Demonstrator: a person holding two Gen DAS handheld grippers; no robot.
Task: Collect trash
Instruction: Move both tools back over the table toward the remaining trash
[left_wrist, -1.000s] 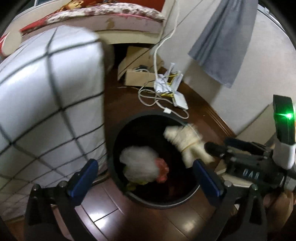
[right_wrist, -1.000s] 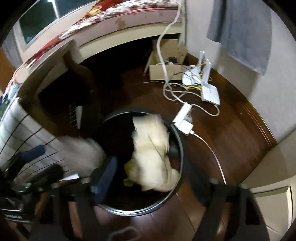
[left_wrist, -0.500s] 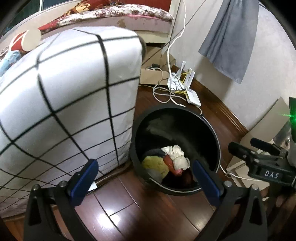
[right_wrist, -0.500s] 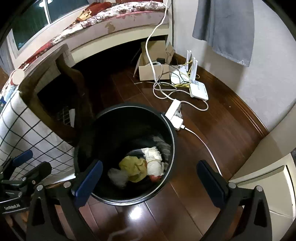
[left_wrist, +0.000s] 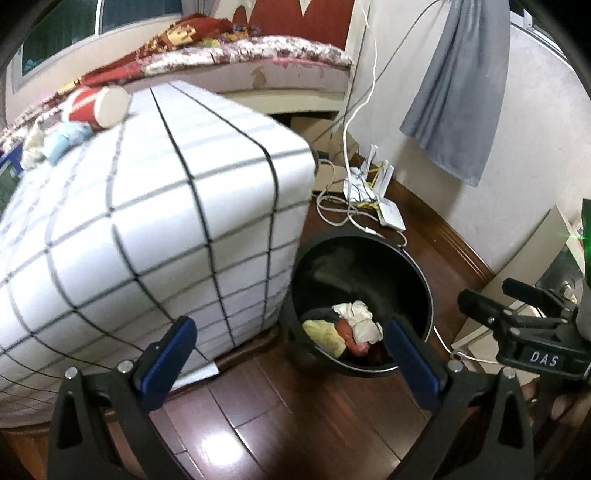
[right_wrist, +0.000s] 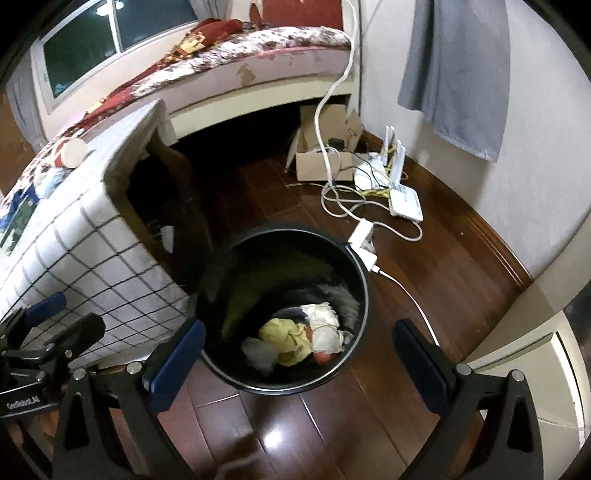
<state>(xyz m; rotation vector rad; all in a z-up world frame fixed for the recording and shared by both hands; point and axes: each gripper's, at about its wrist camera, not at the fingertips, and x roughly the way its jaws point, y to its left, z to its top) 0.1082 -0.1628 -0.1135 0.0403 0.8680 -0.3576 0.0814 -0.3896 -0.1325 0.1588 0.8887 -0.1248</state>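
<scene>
A black round bin (left_wrist: 417, 273) stands on the dark wood floor beside a low table; it also shows in the right wrist view (right_wrist: 364, 280). Crumpled white, yellow and red trash (left_wrist: 351, 326) lies at its bottom, seen too in the right wrist view (right_wrist: 306, 339). My left gripper (left_wrist: 288, 363) is open and empty, above the floor in front of the bin. My right gripper (right_wrist: 299, 363) is open and empty, above the bin's near rim. On the checked tablecloth (left_wrist: 155, 206) lie a red paper cup (left_wrist: 98, 107) and crumpled blue and white tissues (left_wrist: 55, 142).
White routers (right_wrist: 402, 192), cables and a power adapter (right_wrist: 364, 240) lie on the floor behind the bin. An open cardboard box (right_wrist: 325, 162) sits under a bed ledge. A grey cloth (right_wrist: 458, 70) hangs on the wall. A cream cabinet (right_wrist: 546, 332) stands at right.
Both grippers let go of their trash, which fell into the bin. Both have since pulled up and back, so the bin looks smaller and the table top has come into view.
</scene>
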